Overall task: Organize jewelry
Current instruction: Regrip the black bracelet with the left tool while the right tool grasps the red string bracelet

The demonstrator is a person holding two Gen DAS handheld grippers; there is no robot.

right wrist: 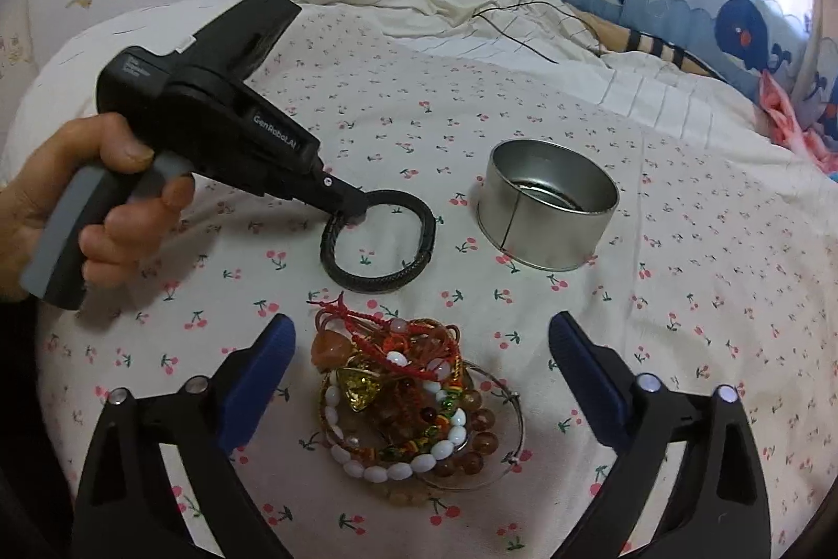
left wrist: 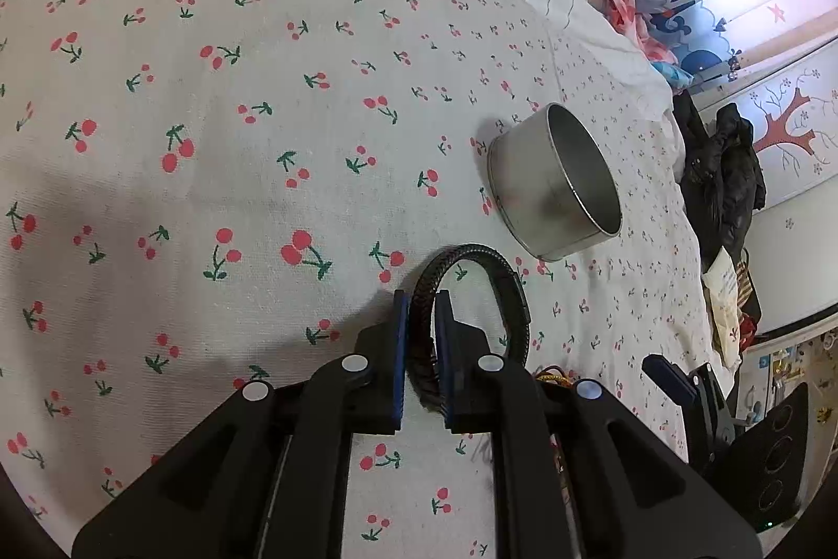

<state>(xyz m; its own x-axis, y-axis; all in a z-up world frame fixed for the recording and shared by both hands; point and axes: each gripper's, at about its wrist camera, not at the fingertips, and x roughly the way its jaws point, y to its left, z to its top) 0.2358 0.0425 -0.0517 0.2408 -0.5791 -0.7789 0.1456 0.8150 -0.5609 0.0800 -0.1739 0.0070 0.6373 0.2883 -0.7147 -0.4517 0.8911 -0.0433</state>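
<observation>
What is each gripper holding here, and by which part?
Left gripper pinches the black braided bracelet on its band, opposite the clasp. Right gripper holds nothing.

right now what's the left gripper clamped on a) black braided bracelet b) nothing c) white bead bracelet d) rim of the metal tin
a: the left gripper has its blue pads shut on the black braided bracelet, while the metal tin stands apart and the bead pile lies untouched.
</observation>
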